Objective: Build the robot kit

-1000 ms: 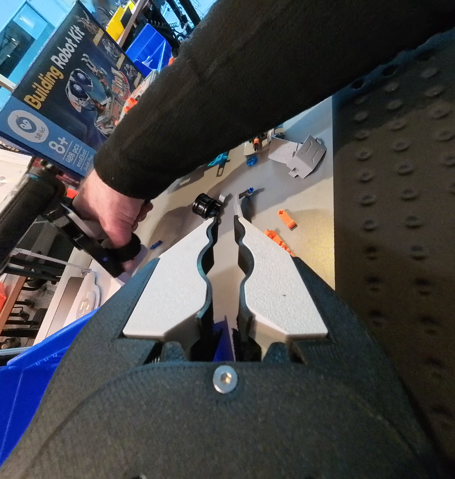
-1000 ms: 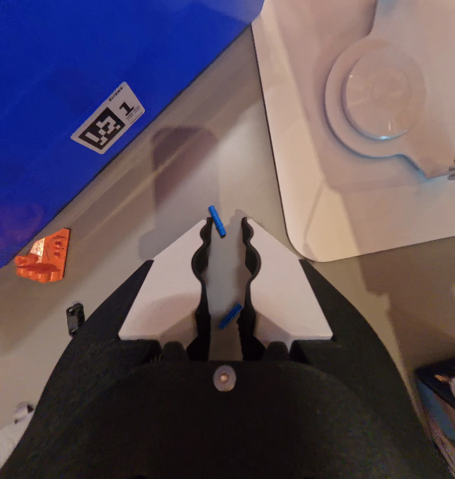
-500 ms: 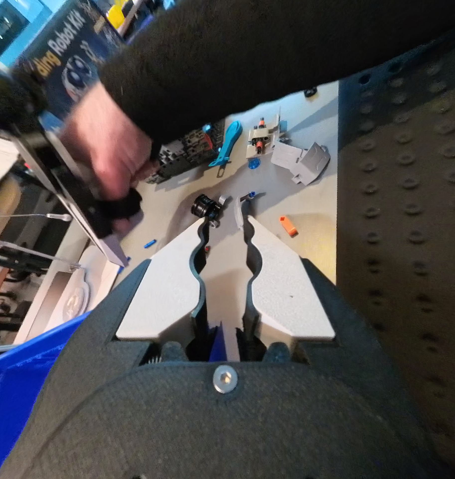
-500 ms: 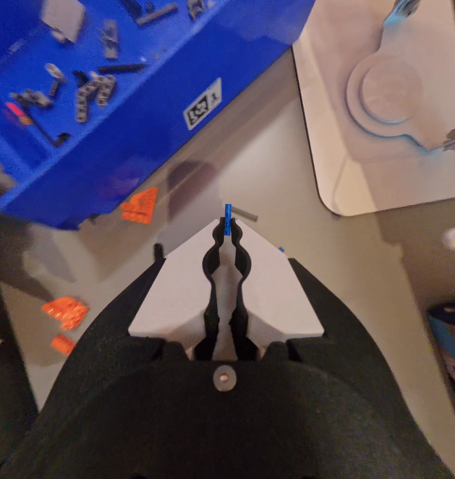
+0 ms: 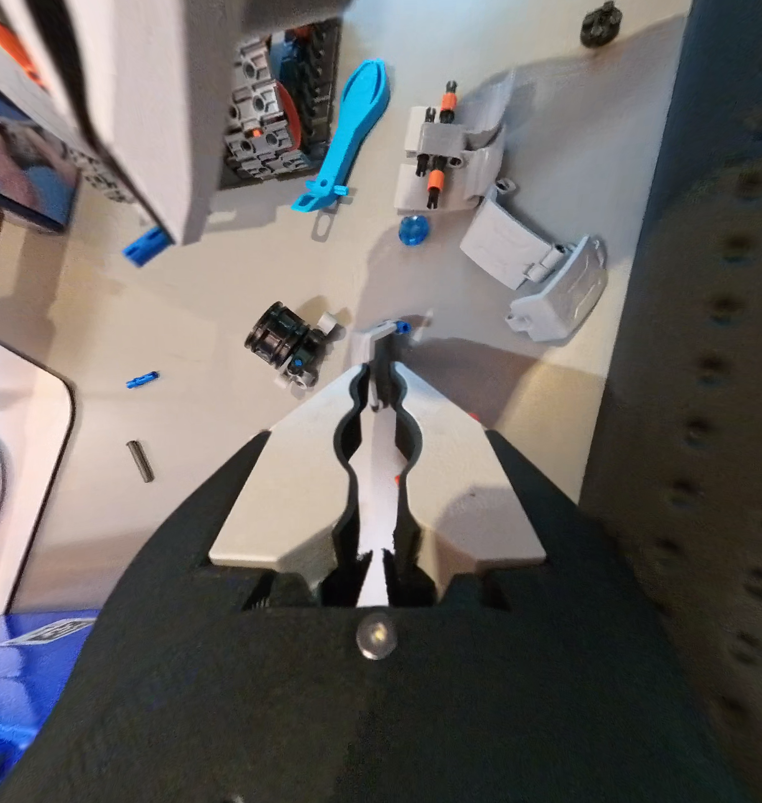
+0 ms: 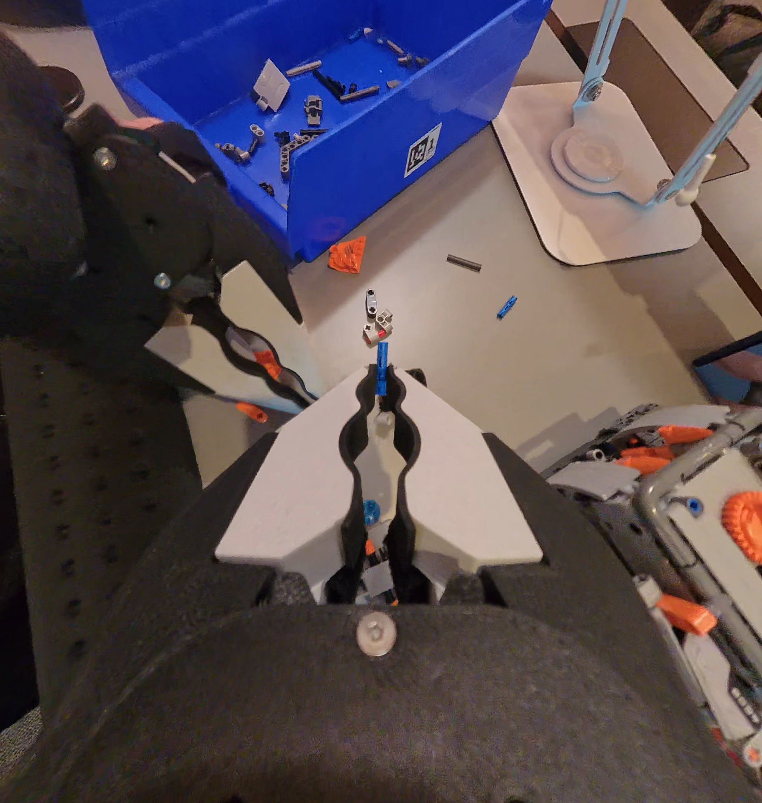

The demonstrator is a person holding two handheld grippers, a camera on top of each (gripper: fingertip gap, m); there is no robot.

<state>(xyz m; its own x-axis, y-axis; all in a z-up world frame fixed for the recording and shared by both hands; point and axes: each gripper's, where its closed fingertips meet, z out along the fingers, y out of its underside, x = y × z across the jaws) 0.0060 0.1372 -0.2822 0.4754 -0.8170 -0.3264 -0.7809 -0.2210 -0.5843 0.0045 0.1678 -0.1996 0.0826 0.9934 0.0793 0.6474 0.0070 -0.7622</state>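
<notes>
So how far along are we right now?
Done: a partly built model stands at right. In hand: right gripper clamps a blue pin; left gripper pinches a small grey connector. Left: a second blue pin, a dark axle and parts in the blue bin lie loose.

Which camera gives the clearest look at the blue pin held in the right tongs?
The right wrist view: the blue pin stands sharp, pinched at the tips of the right tongs. The left wrist view shows it only as a blurred blue piece under those tongs' pale fingers.
</notes>
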